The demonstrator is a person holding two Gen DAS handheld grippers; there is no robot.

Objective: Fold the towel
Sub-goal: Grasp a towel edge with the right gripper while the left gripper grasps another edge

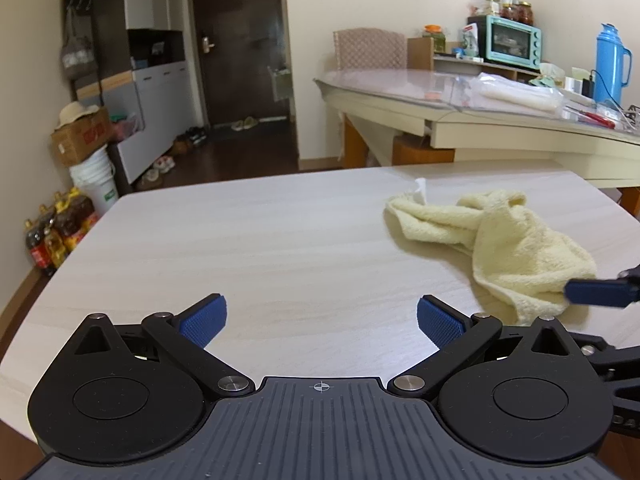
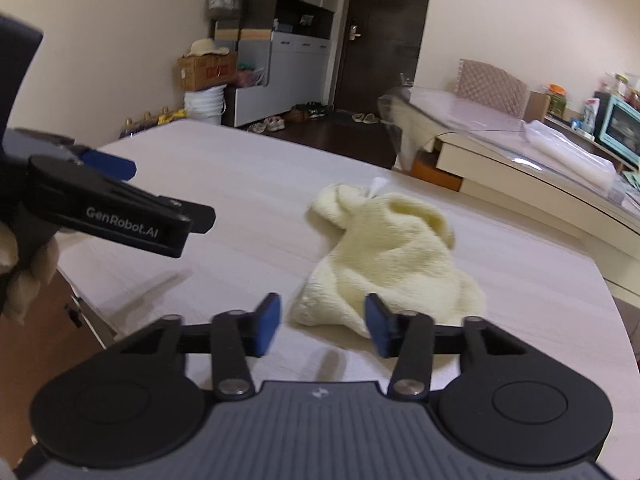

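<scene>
A pale yellow towel (image 1: 508,240) lies crumpled in a heap on the light wood table (image 1: 260,240), with a white tag at its far end. My left gripper (image 1: 322,322) is open wide and empty, above bare table to the left of the towel. In the right wrist view the towel (image 2: 384,256) lies just ahead of my right gripper (image 2: 322,326), which is open with its pads near the towel's near edge, empty. The left gripper's body (image 2: 120,216) shows at the left of that view, and a blue pad of the right gripper (image 1: 600,292) shows in the left wrist view.
A second, cluttered table (image 1: 480,120) stands beyond the far right, with a teal oven (image 1: 514,42) and a blue flask (image 1: 610,66). Bottles (image 1: 56,228), a bucket and a box stand on the floor at the left. The table's left edge (image 2: 80,280) is close.
</scene>
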